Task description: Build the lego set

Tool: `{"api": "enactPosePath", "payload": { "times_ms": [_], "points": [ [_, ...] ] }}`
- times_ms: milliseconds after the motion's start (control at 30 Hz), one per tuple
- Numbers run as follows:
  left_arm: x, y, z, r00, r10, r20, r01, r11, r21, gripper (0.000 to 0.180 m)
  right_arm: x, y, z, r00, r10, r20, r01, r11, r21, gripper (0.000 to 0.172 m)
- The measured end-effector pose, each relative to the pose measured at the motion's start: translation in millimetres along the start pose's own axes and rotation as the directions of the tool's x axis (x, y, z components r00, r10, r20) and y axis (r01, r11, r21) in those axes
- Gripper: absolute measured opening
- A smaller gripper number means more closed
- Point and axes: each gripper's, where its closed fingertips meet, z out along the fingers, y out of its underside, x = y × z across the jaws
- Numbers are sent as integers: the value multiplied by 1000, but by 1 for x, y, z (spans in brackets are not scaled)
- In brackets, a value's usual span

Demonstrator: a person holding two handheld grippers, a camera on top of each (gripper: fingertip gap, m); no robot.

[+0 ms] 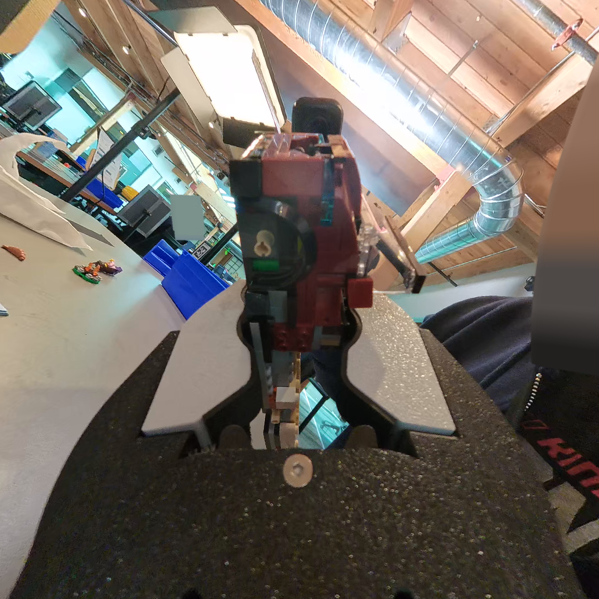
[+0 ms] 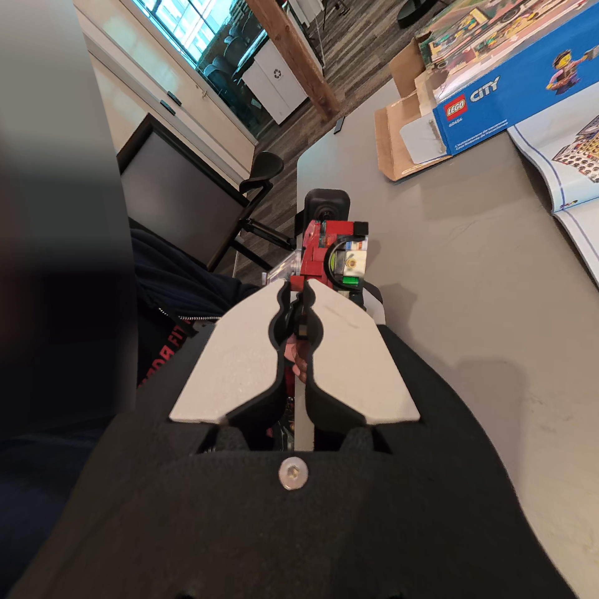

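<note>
Left wrist view: left claw point(image 1: 296, 311) set wide, both pads pressed on the lower part of a dark red brick model point(image 1: 308, 227); model fills the gap, lifted clear of the bench point(image 1: 64, 340).
Right wrist view: right claw point(image 2: 296, 288) almost closed, fingertips pinching a small red tab point(image 2: 297, 281) on the model's point(image 2: 327, 256) near edge; thin black piece point(image 2: 301, 327) sits in the narrow slot behind the tips, whether it is squeezed cannot tell.
Other claw: right claw shows in the left view only as a black camera housing point(image 1: 316, 116) past the model top; left claw's white finger point(image 2: 377, 303) shows beside the model in the right view.
Model axis: long axis runs along the left claw's fingers, away from its camera; wheel arch point(image 1: 285, 240) with tan axle hole point(image 1: 264, 244) and green piece point(image 1: 265, 265) on the left face; clear panel point(image 1: 389, 246) sticks out on the right.
Open room: bench bare just left of the left claw; small figure build point(image 1: 97, 269) and brown piece point(image 1: 14, 251) well apart; blue bins point(image 1: 191, 282) at the bench edge.
Right side: bench edge runs just beside the right claw's slot, floor point(image 2: 291, 155) and chair point(image 2: 259, 181) beyond; blue toy box point(image 2: 518, 81) and open booklet point(image 2: 577, 181) far off.
Person: dark jacket sleeve point(image 1: 486, 340) close on the right of the left claw.
Room: wood ceiling, metal duct point(image 1: 486, 201), lit panel point(image 1: 233, 74).
</note>
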Motion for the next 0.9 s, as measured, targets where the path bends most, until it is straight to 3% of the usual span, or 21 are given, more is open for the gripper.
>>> {"api": "enactPosePath", "payload": {
  "times_ms": [333,600,900],
  "points": [
    [-13,19,3,996,-87,34,91,986,-142,55,15,15,-10,996,19,-86,-35,983,-180,7],
    [-12,30,5,993,-117,25,120,972,-202,55,14,23,-14,997,69,-33,-76,957,-281,7],
    [-22,28,4,987,-143,75,155,972,-179,55,27,21,-14,992,68,-103,-90,969,-230,8]
  ]
}}
